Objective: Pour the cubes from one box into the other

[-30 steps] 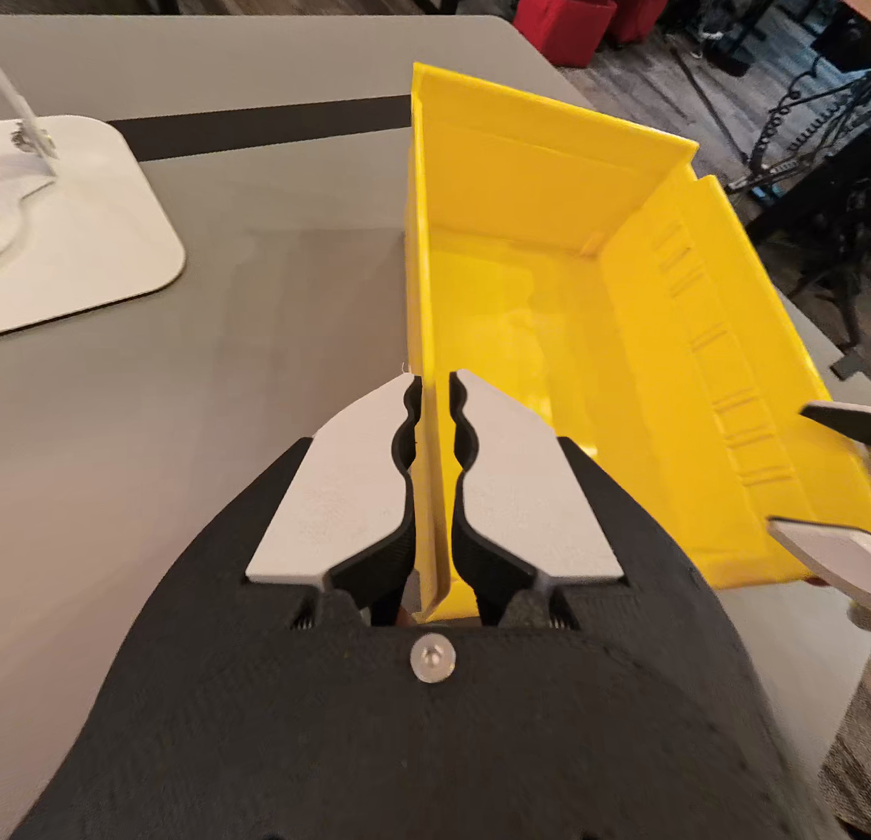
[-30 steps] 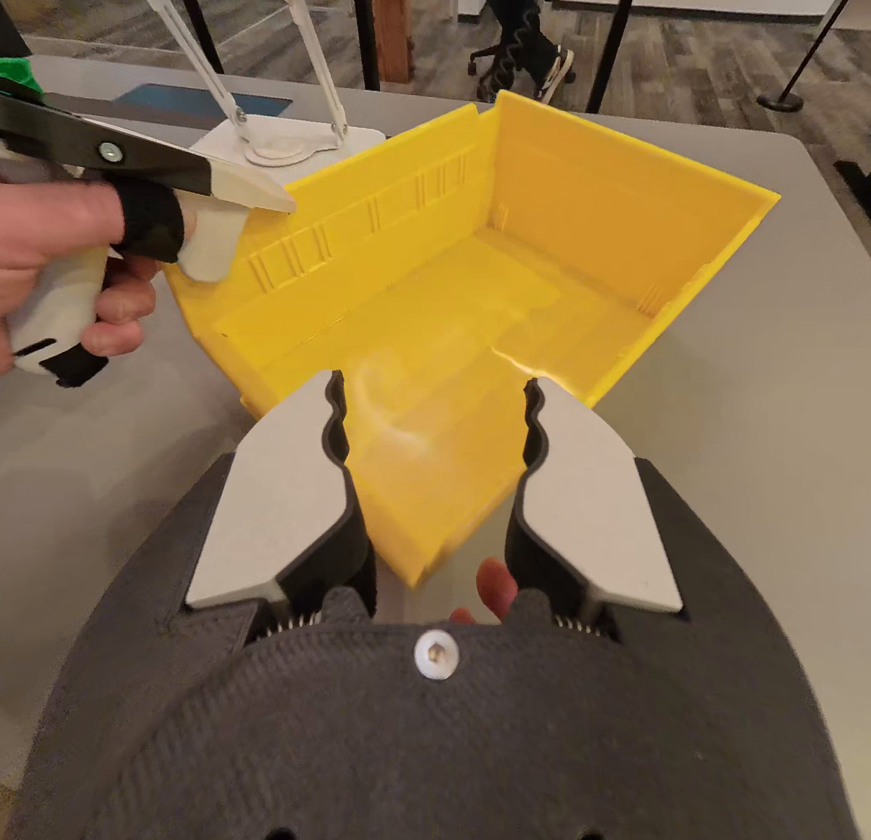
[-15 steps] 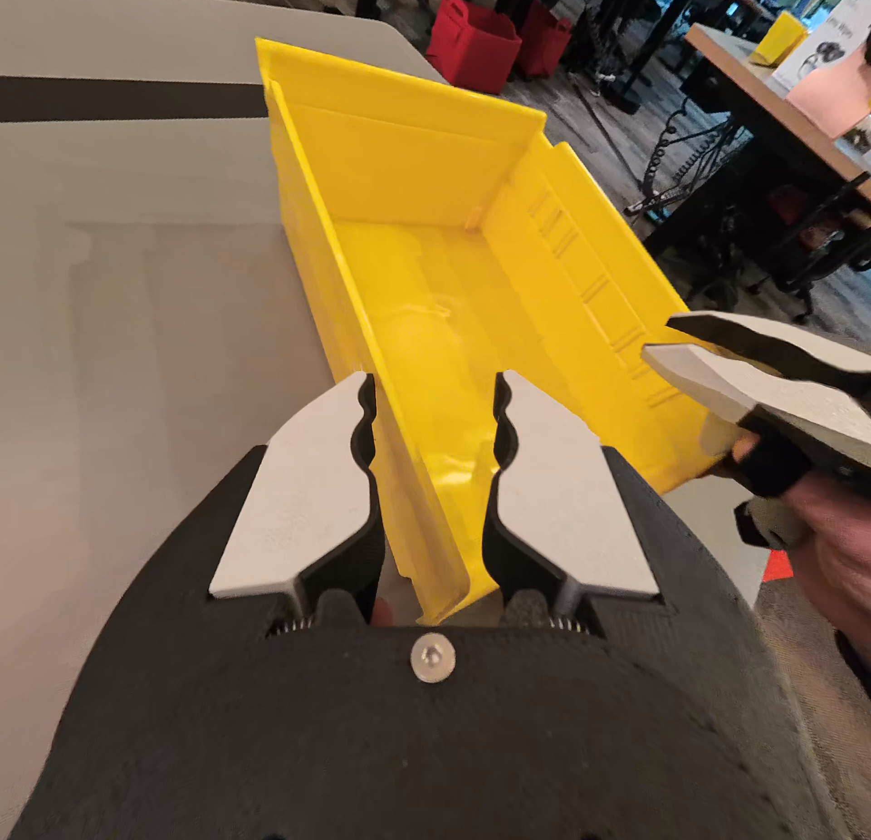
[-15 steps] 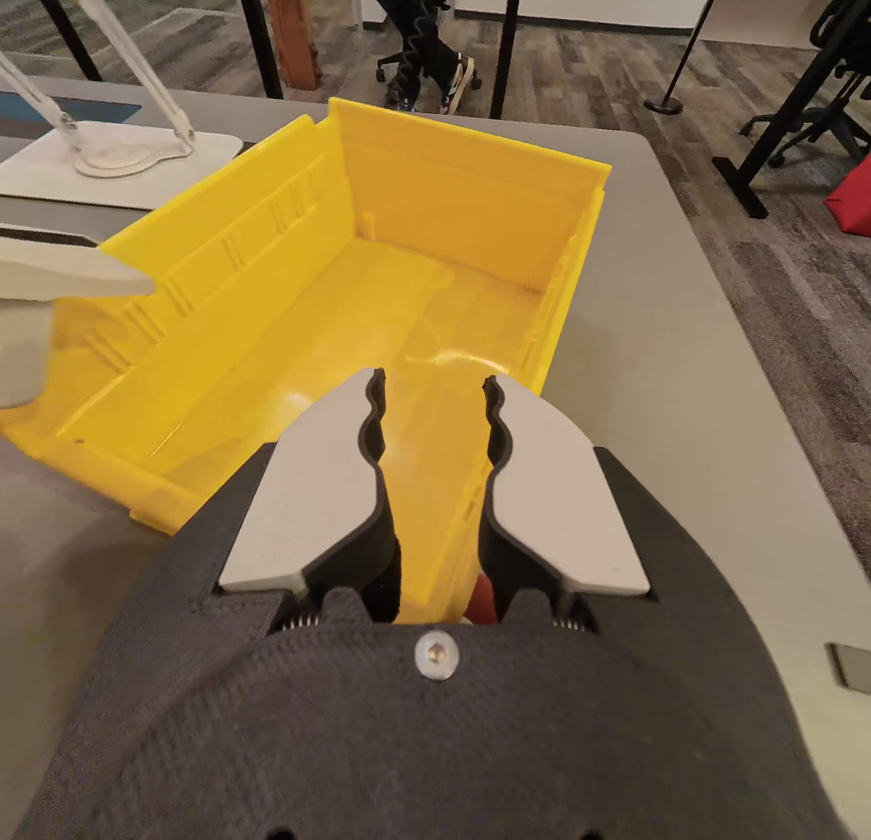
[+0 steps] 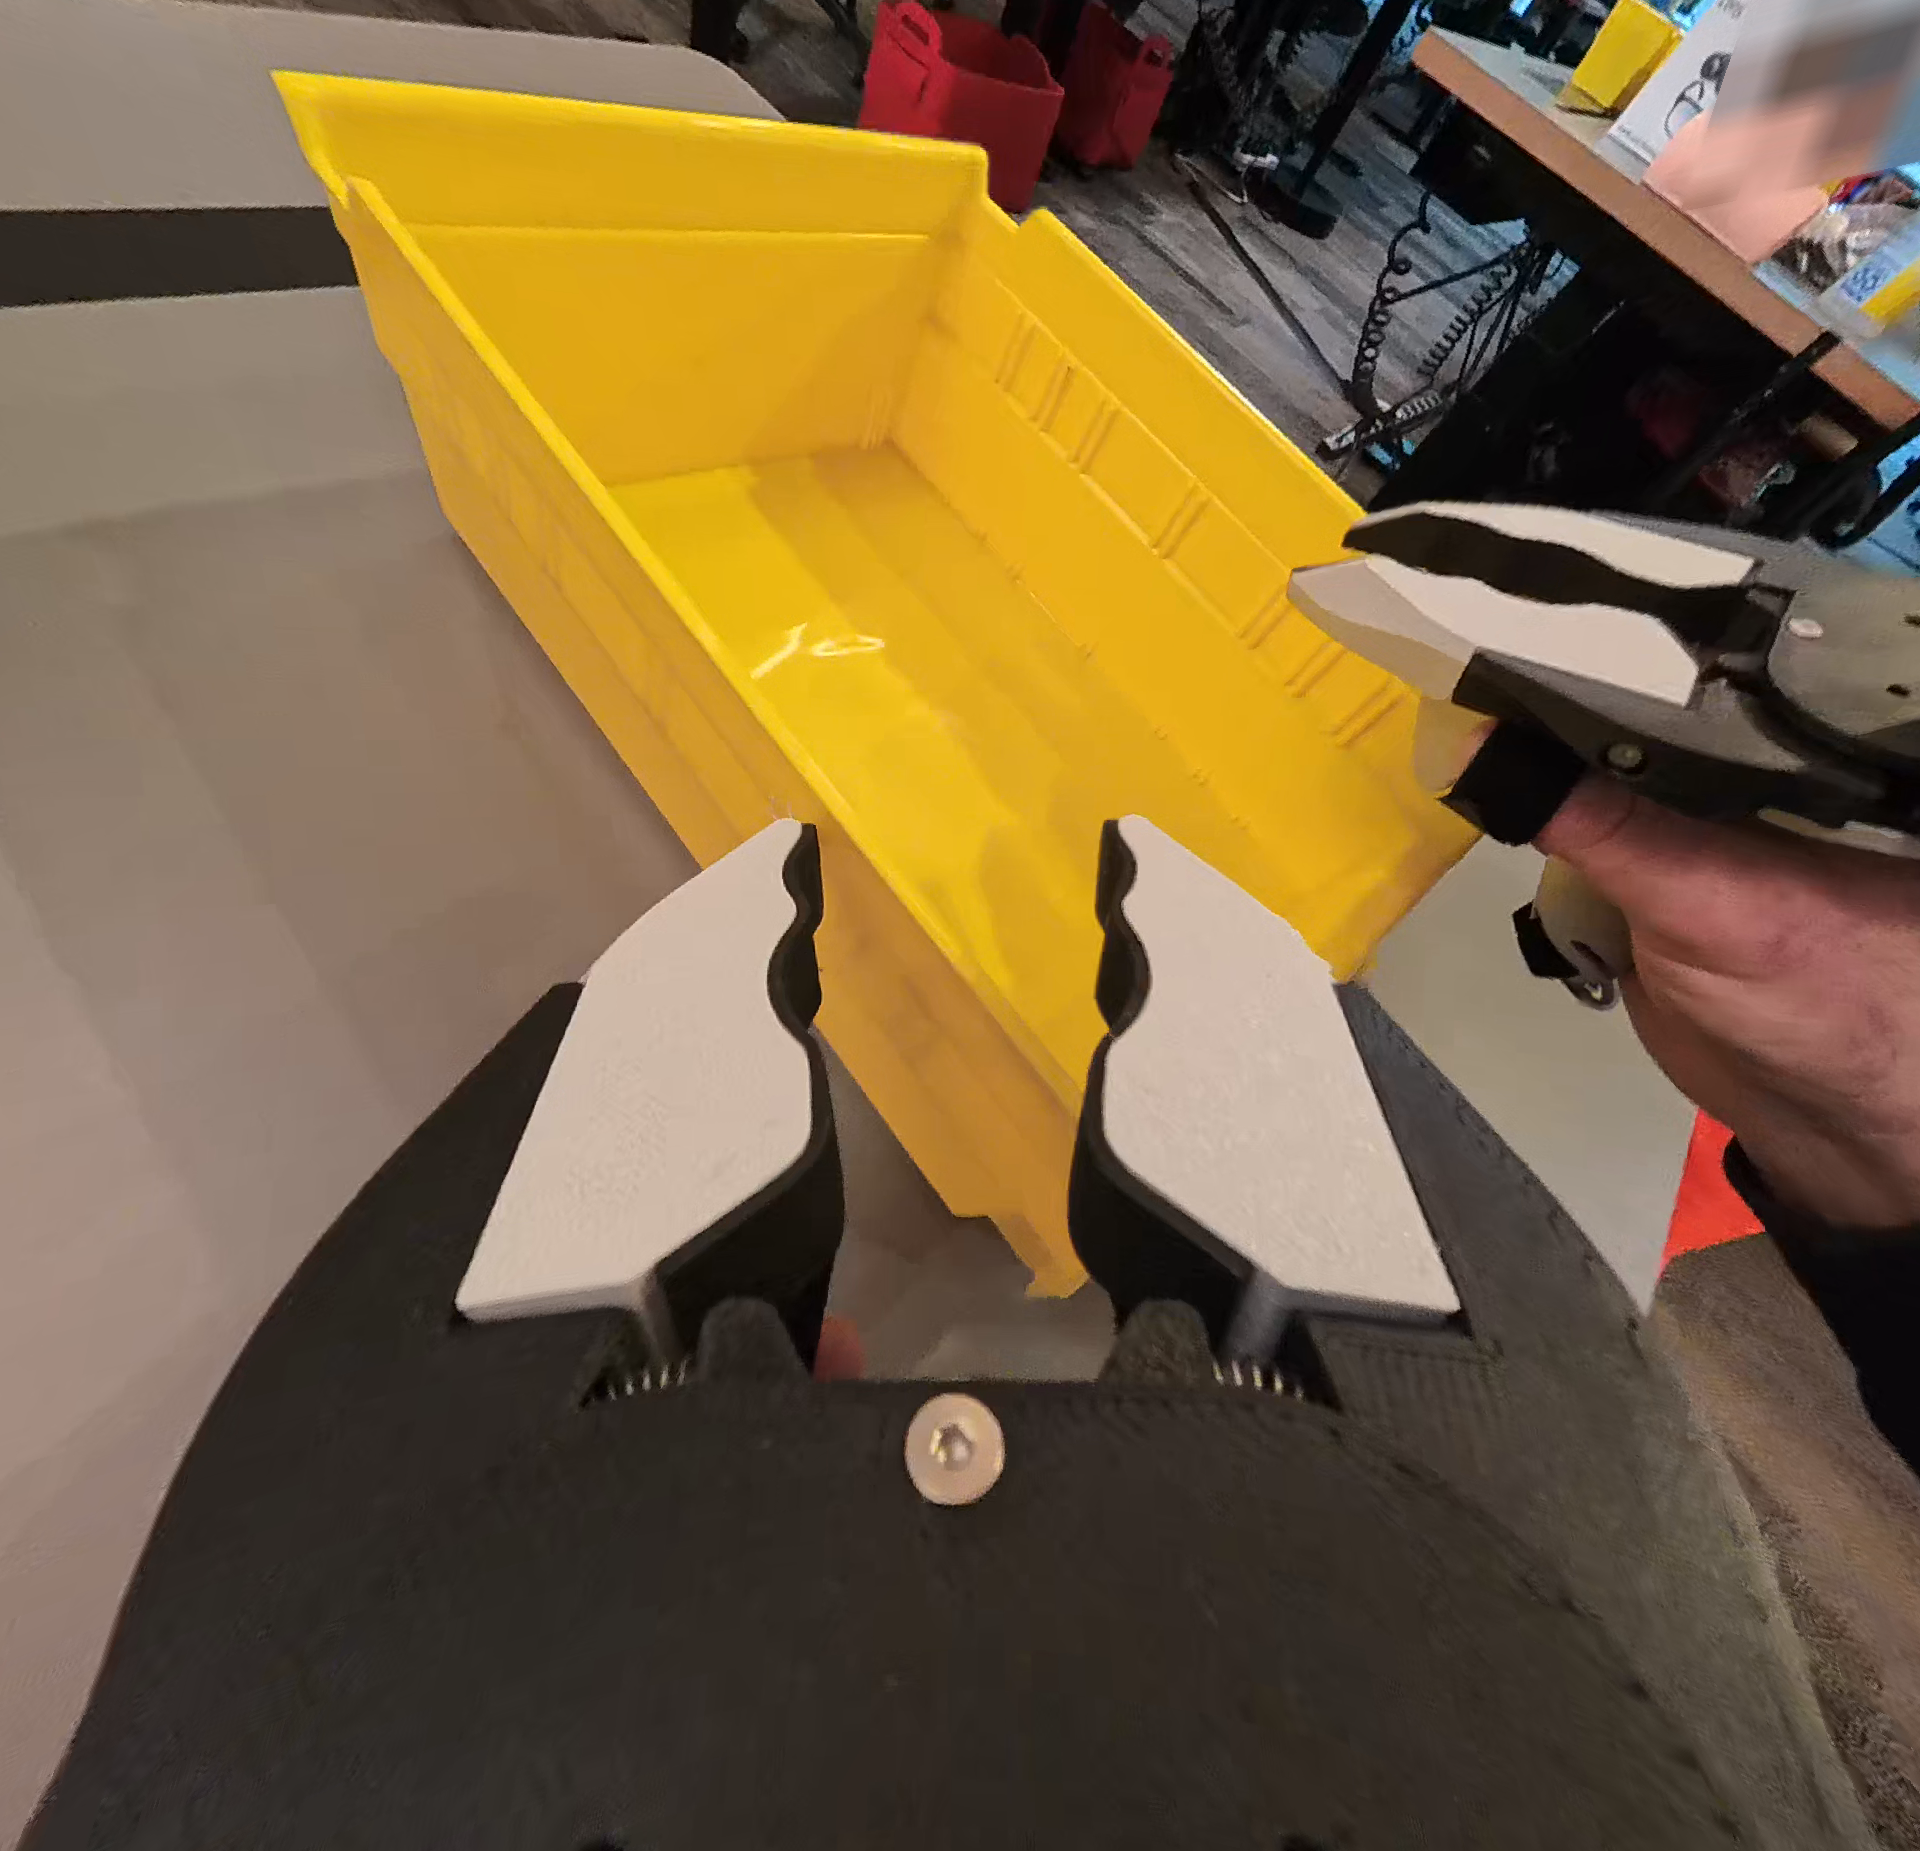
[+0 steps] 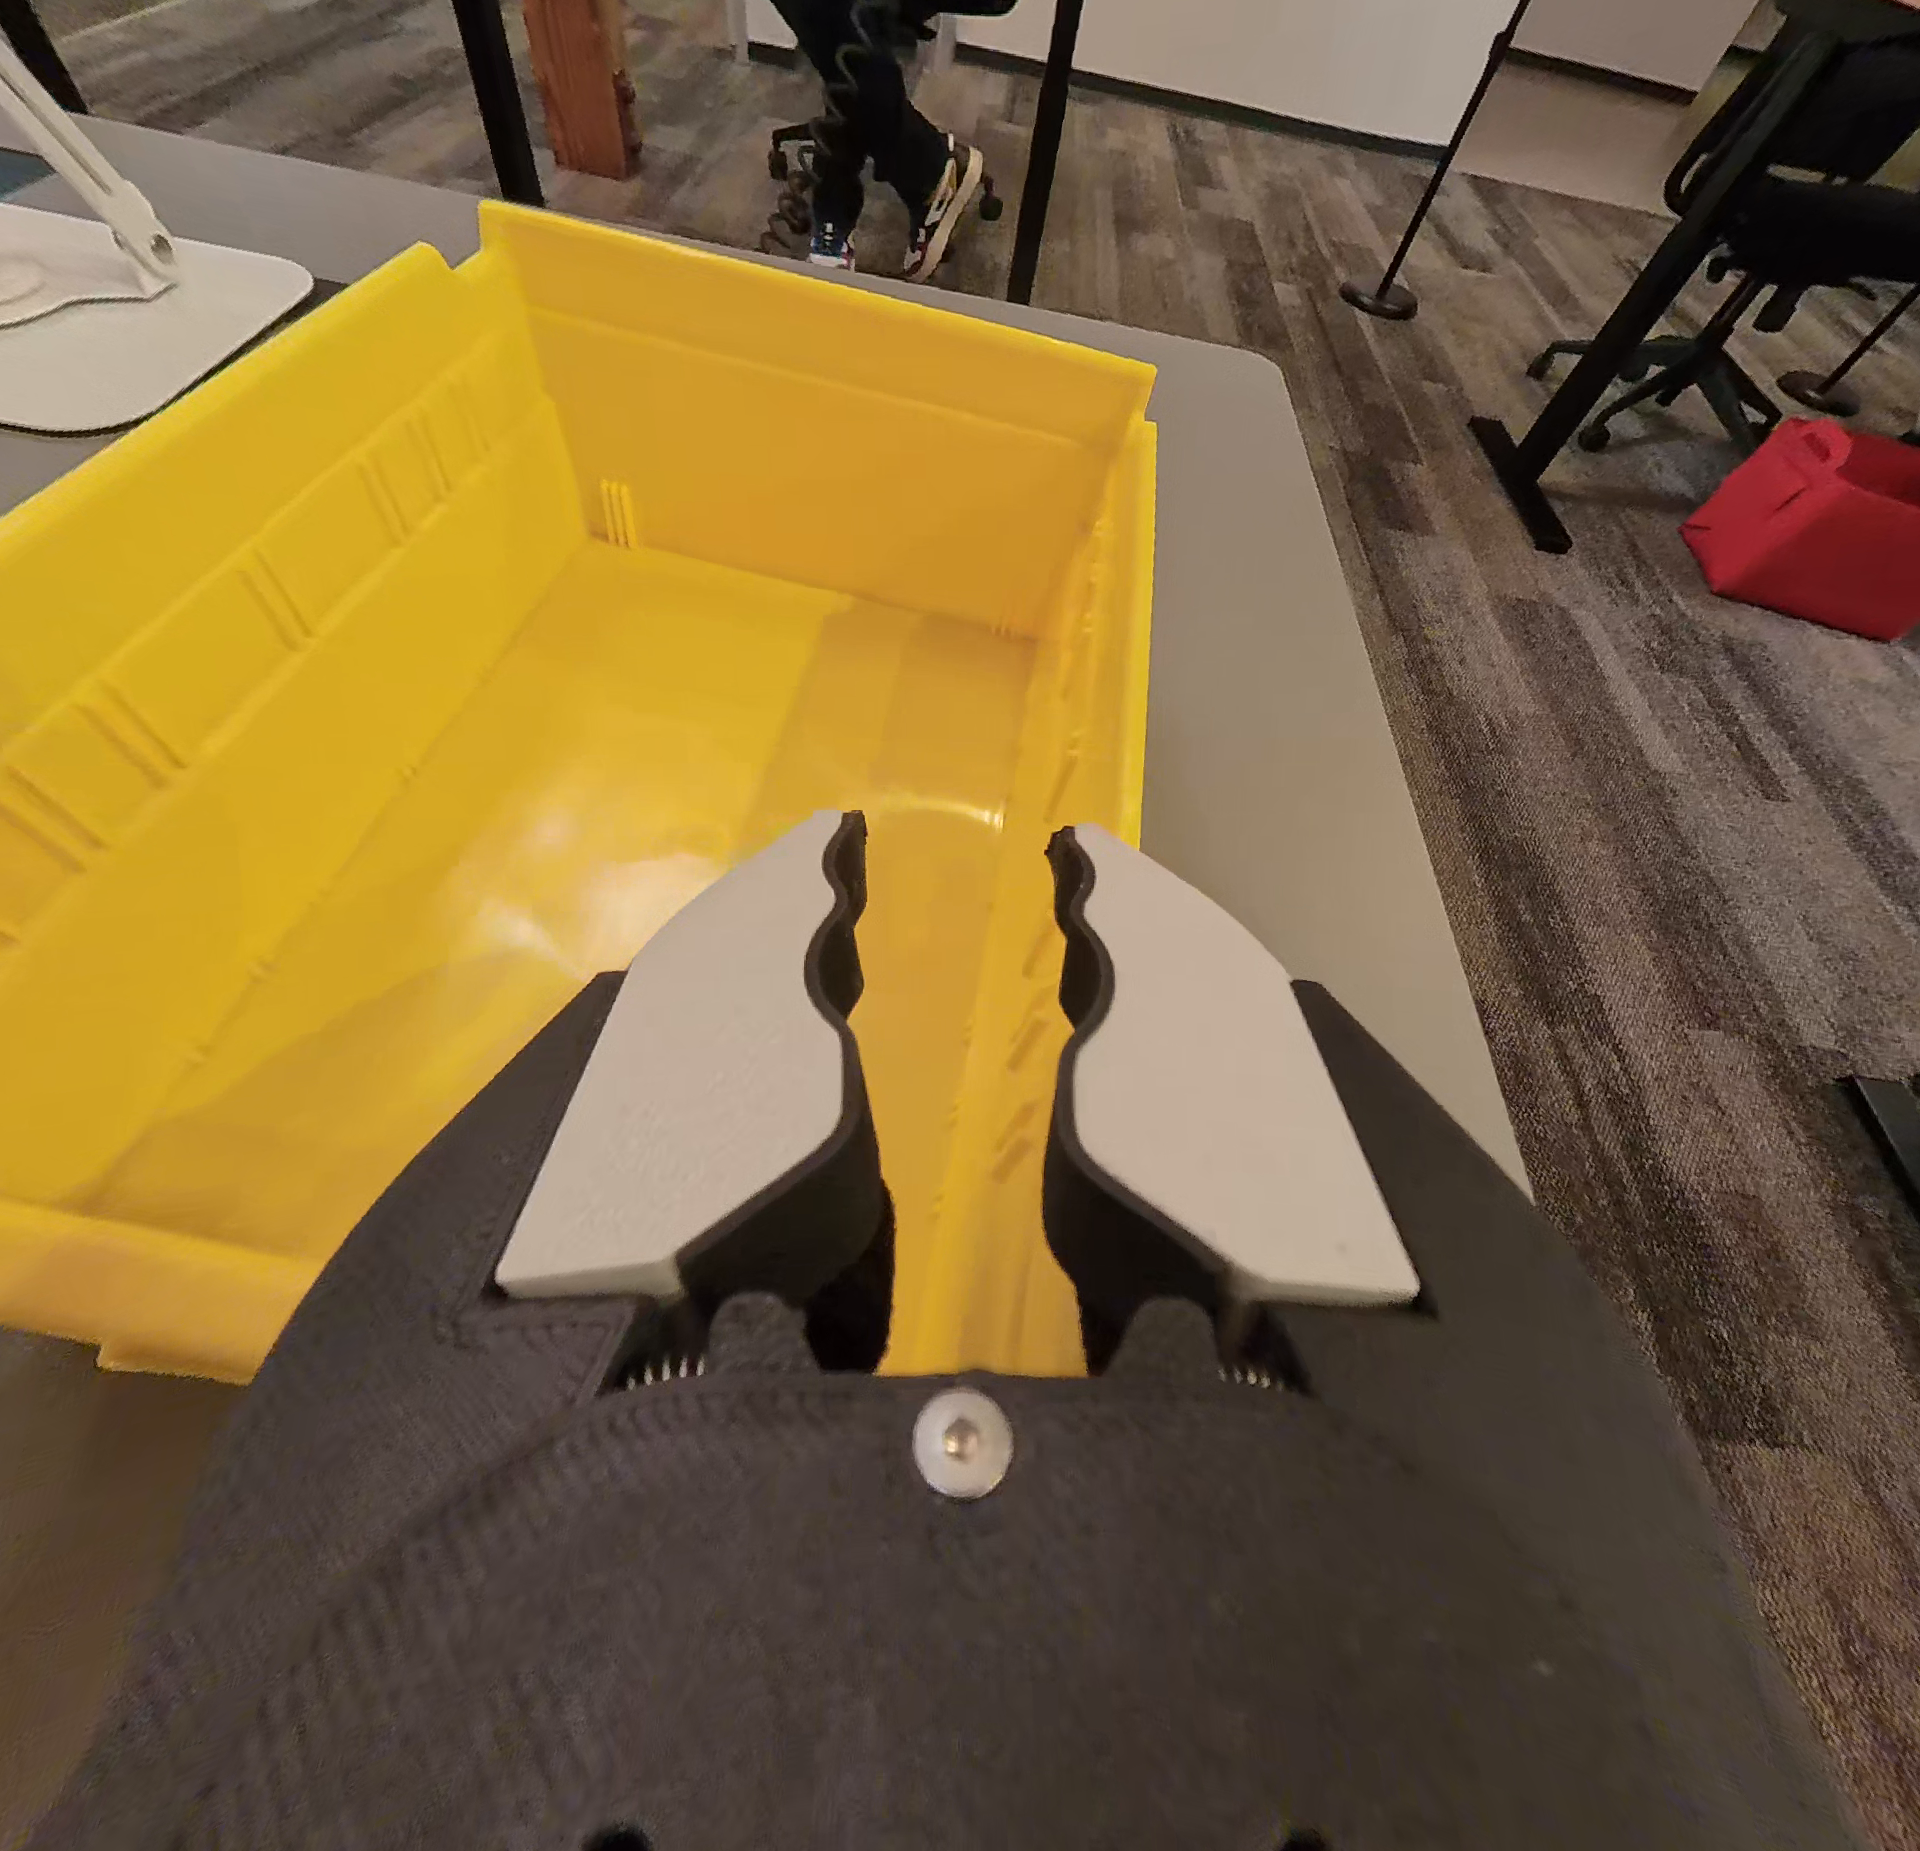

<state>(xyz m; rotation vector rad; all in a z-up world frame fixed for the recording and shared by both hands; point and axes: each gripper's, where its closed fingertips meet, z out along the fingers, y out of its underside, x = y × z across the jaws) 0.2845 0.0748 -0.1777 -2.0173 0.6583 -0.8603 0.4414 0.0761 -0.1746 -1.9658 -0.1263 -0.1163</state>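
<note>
A yellow box (image 5: 935,721) stands on the grey table (image 5: 260,762), and its inside shows bare. It also shows in the right wrist view (image 6: 520,762). No cubes and no second box are in view. My left gripper (image 5: 956,851) is open, its fingers astride the box's left wall near the near corner, with a clear gap on both sides. My right gripper (image 6: 956,840) is partly open, its fingers either side of the box's right wall. It also shows in the left wrist view (image 5: 1340,580), held by a hand (image 5: 1787,980).
A white lamp base (image 6: 114,336) sits on the table behind the box. A black stripe (image 5: 156,253) crosses the table. The table's right edge (image 6: 1382,721) runs close beside the box. Red bags (image 5: 966,87) and chairs stand on the floor beyond.
My left gripper was shut on the box's left wall and has opened wide. My right gripper has swung to the box's right wall and its fingers have narrowed.
</note>
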